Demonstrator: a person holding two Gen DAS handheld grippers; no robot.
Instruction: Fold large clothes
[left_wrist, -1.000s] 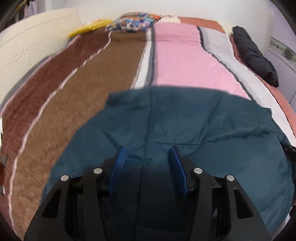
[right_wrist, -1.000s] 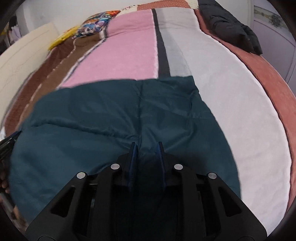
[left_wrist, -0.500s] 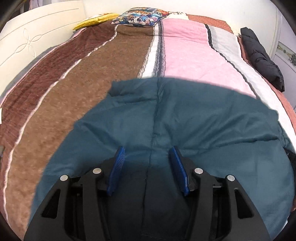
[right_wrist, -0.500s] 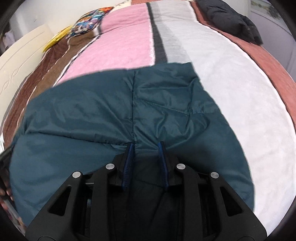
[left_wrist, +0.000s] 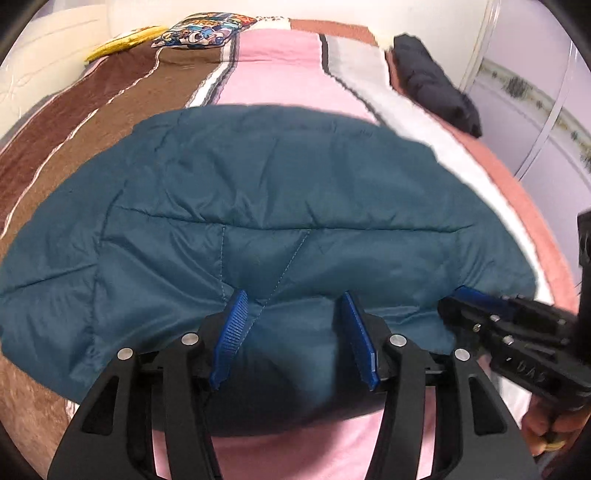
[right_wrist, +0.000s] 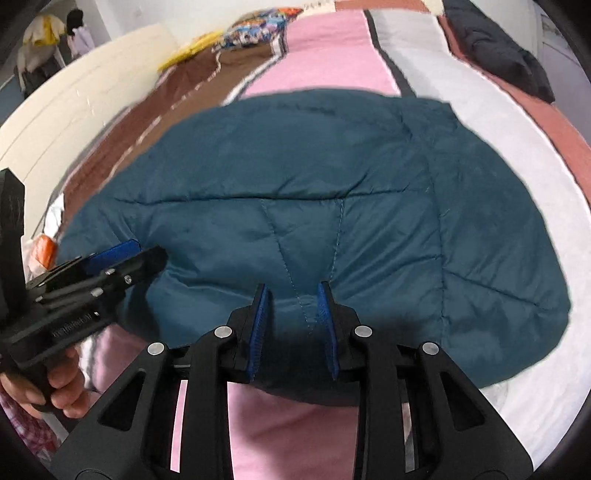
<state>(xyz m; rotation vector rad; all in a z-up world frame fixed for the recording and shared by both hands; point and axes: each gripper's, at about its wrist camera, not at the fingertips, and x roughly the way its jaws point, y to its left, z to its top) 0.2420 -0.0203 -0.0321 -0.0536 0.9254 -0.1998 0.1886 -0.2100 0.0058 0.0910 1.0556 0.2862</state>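
A dark teal quilted jacket (left_wrist: 280, 206) lies folded in a flat bundle on the striped bed; it also shows in the right wrist view (right_wrist: 332, 177). My left gripper (left_wrist: 293, 301) is open, its blue pads either side of the jacket's near edge. My right gripper (right_wrist: 291, 295) stands with its jaws partly apart around a stitched bulge of the near edge, not pinching it. The right gripper also shows at the right edge of the left wrist view (left_wrist: 491, 310). The left gripper also shows at the left of the right wrist view (right_wrist: 110, 254).
The bed cover (left_wrist: 280, 62) has brown, pink, grey and white stripes. A black folded garment (left_wrist: 432, 81) lies at the far right. A patterned pillow (left_wrist: 203, 27) and a yellow item (left_wrist: 122, 44) lie at the head. A cream headboard (right_wrist: 74, 107) runs along the left.
Both grippers have drawn back toward the jacket's near edge, so the pink cover now shows beneath them. The right gripper's jaws have widened. The jacket looks shorter and thicker than before.
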